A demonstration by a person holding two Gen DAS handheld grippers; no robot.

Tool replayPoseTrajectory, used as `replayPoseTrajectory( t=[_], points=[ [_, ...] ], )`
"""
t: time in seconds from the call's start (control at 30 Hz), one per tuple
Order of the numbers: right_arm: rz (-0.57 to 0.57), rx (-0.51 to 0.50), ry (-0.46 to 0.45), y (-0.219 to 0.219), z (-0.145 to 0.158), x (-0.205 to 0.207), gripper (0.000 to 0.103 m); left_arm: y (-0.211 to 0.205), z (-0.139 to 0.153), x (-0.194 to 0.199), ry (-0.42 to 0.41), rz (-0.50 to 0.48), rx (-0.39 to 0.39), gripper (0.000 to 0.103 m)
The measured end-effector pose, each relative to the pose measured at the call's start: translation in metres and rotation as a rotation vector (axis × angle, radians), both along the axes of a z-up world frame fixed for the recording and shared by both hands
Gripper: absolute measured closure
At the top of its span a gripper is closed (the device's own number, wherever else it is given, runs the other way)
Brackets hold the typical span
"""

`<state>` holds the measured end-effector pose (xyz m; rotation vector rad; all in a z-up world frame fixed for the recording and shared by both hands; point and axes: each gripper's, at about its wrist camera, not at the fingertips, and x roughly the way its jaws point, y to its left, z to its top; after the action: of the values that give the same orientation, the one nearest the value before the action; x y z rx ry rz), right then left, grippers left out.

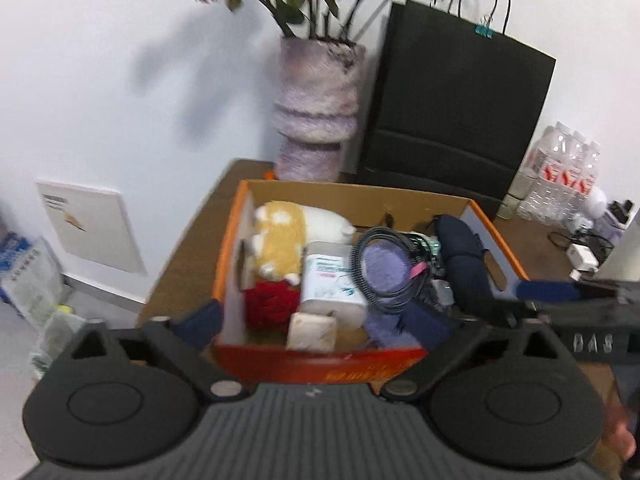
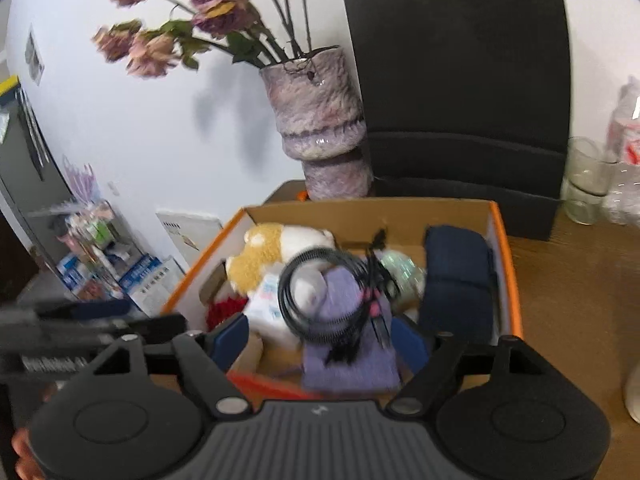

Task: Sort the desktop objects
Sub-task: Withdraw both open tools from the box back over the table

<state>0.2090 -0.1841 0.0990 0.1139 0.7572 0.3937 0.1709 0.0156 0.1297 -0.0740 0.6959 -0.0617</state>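
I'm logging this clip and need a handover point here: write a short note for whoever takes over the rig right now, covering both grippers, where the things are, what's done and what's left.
Left gripper: open, nothing between the fingers, above the near edge of the cardboard box.
Right gripper: open, over the purple cloth, not gripping it.
In the box: plush toy, white bottle, coiled black cable, dark blue bundle, red item, purple cloth.
Done: these things are in the box.
Left: the desk beside the box looks bare nearby; clutter at its far right edge in the left wrist view may still need sorting.
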Motion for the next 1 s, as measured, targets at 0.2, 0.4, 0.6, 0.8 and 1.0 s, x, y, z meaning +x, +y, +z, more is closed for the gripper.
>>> replayPoseTrajectory(
  t=[0.2, 0.4, 0.6, 0.8, 1.0],
  points=[
    [-0.042, -0.118, -0.066, -0.001, -0.017, -0.061, 0.020, -0.010, -0.026, -0.064, -0.106, 0.064, 0.136, 0.000],
    [-0.098, -0.147, -0.091, -0.009, -0.051, -0.133, 0.016, -0.007, -0.063, -0.125, -0.035, 0.021, 0.041, 0.000],
    [-0.112, -0.102, -0.075, -0.016, -0.083, -0.199, 0.014, -0.016, -0.095, -0.179, -0.002, -0.031, 0.048, 0.000],
    [-0.121, -0.137, -0.057, -0.016, -0.097, -0.233, 0.009, -0.021, -0.116, -0.198, 0.014, -0.047, 0.079, 0.000],
    [-0.129, -0.207, -0.081, -0.006, -0.106, -0.249, 0.008, -0.024, -0.125, -0.206, -0.002, -0.048, 0.107, 0.000]
  ],
)
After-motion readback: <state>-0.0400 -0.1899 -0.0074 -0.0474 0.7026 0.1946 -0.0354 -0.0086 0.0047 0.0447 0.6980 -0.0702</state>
